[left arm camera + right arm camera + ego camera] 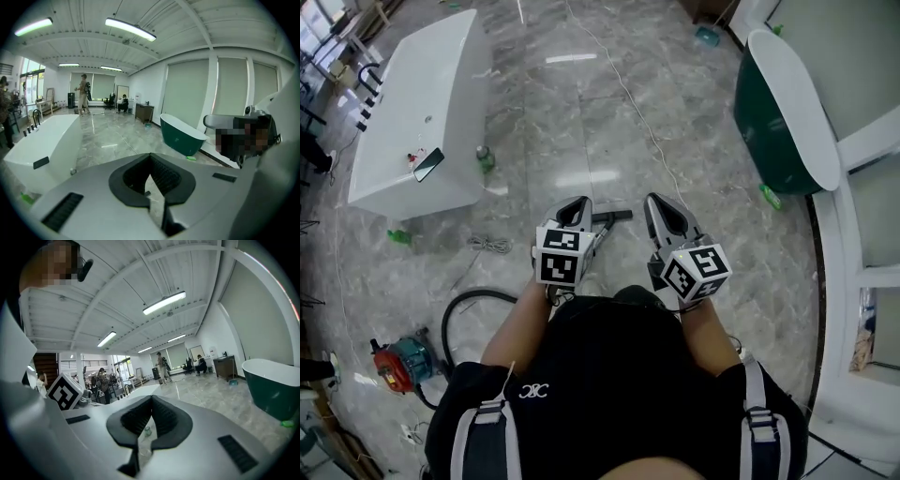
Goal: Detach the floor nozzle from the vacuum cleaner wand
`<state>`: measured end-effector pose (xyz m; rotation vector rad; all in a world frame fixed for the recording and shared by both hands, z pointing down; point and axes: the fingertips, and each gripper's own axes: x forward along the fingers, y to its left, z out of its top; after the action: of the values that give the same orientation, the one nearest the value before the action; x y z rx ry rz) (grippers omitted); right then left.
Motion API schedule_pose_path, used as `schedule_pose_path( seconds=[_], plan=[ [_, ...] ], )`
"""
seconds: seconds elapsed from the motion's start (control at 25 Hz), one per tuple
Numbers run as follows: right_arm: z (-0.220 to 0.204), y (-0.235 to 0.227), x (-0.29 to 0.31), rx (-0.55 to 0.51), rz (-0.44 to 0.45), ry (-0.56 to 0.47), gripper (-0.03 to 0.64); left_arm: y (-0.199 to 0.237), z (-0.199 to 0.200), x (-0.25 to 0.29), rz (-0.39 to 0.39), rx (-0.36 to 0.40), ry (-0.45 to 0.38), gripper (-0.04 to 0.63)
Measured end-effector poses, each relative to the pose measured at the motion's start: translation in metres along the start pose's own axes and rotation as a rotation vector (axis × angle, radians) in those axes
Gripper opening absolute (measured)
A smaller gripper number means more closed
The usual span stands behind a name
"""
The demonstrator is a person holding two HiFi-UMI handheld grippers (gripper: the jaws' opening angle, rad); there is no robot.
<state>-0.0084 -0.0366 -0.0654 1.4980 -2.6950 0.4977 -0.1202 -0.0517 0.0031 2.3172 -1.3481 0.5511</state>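
In the head view a dark floor nozzle (617,216) lies on the marble floor between my two grippers, and its tube runs back under the left one. The red and teal vacuum canister (397,362) sits at the lower left with its black hose (469,305) curving toward me. My left gripper (578,202) is shut and holds nothing; its jaws meet in the left gripper view (150,155). My right gripper (654,199) is shut too, empty, with the jaws together in the right gripper view (151,398). Both hover above the floor, one on each side of the nozzle.
A white bathtub (412,103) stands at the left with a phone (428,164) on its rim and a green bottle (485,157) beside it. A dark green bathtub (773,122) stands at the right. A white cable (623,89) and a coiled cord (490,245) lie on the floor. People stand far off.
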Motion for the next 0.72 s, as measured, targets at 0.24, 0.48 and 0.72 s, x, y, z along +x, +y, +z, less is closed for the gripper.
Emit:
schedule_pose_path(
  seconds=[0.24, 0.48, 0.72],
  plan=[
    [-0.045, -0.034, 0.023, 0.065, -0.032, 0.114, 0.015, 0.013, -0.036, 0.05, -0.012, -0.084, 0.114, 0.005],
    [-0.113, -0.101, 0.055, 0.104, 0.0, 0.217, 0.015, 0.023, -0.109, 0.139, -0.016, -0.16, 0.26, 0.005],
    [-0.222, -0.168, 0.083, 0.157, -0.013, 0.289, 0.015, 0.032, -0.225, 0.243, -0.017, -0.13, 0.376, 0.005]
  ],
)
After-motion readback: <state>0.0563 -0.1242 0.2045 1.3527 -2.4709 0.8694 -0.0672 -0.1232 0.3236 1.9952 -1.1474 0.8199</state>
